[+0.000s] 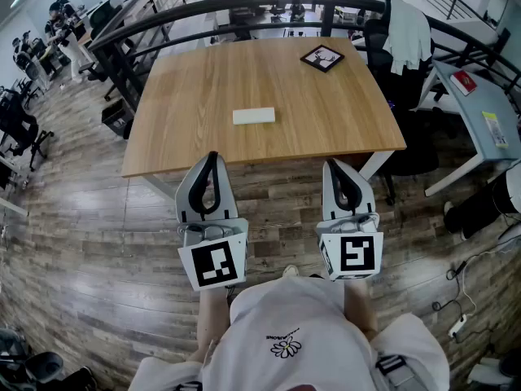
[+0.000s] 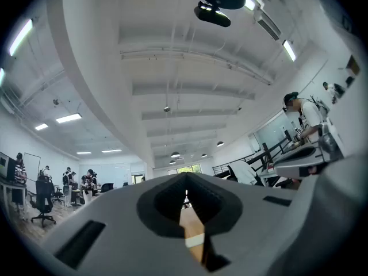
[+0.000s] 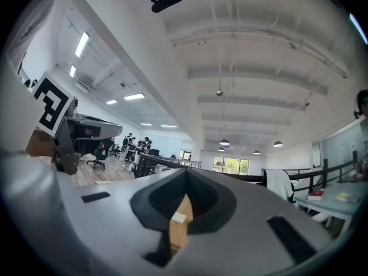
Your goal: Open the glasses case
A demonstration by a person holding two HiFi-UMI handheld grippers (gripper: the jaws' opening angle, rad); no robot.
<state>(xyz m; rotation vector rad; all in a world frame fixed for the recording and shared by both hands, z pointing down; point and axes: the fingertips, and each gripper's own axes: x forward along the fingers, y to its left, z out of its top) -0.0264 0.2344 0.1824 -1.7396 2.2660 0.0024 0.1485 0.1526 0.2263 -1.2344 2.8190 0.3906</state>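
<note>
floor (image 1: 89, 226): wood-look planks, grey-brown and streaky, fills the frame around the table.
table (image 1: 326, 112): light wood-grain top, flat, near-square with sharp corners, white legs under the near edge; sits at 12 o'clock from the person.
shirt (image 1: 301, 332): white soft fabric with a small daisy print on the chest, at 6 o'clock in the head view.
railing (image 1: 203, 10): dark metal tube, curved, runs behind the table's far edge from 10 to 2 o'clock.
side desk (image 1: 480, 112): grey smooth top, at 3 o'clock of the table, well apart from it.
left gripper (image 1: 213, 156): grey plastic shell, black ribbed pads, teardrop-shaped opening behind the tips; jaws pressed together, nothing pinched; hangs over the floor just short of the table's near edge, at 7 o'clock of the case.
right gripper (image 1: 332, 164): same build; jaws pressed together, nothing pinched; also over the floor at the near edge, at 5 o'clock of the case.
marker cubes: white boxes with black square patterns, one on each gripper's rear end, left (image 1: 216, 265) and right (image 1: 352, 256).
framed card (image 1: 322, 58): flat square, black border, white face with a dark figure, near the table's 1 o'clock corner.
glasses case (image 1: 254, 116): white, flat, rectangular slab, lid down, lies long side across near the table's middle; at 12 o'clock of both grippers, well apart from them; shows as a pale bar through each gripper's pad gap.
</note>
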